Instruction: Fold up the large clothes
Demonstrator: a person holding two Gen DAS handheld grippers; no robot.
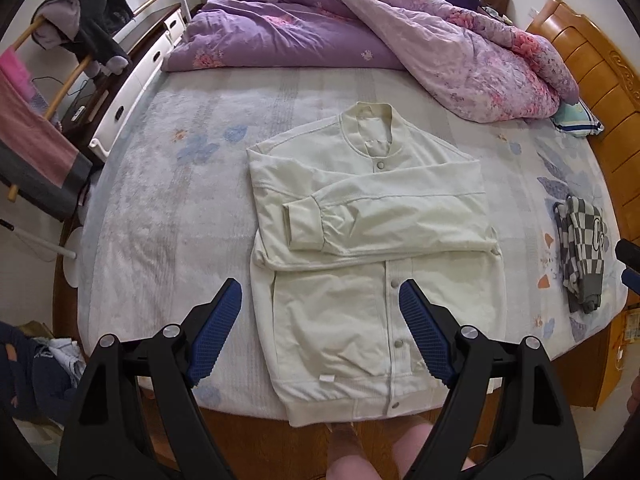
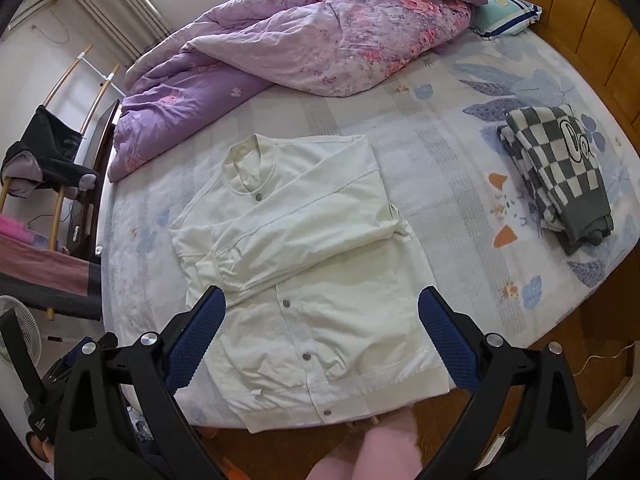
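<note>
Spread front-up on the near half of the bed (image 1: 168, 184), hem at the near edge, collar toward the far purple quilt (image 1: 288, 28): a cream jacket (image 1: 360, 320), snaps closed, both sleeves already crossed over the chest; likely light, soft and floppy, prone to sagging and sliding out of fold unless lifted at two points; best taken at the ribbed hem (image 2: 360, 398), near its two corners, then carried up to the collar; well to the right, a folded checkered garment (image 2: 560, 176). Hovering above the lower body, left gripper (image 1: 320, 300) spread wide, grasping nothing, touching nothing; right gripper (image 2: 322, 308) likewise released, empty.
</note>
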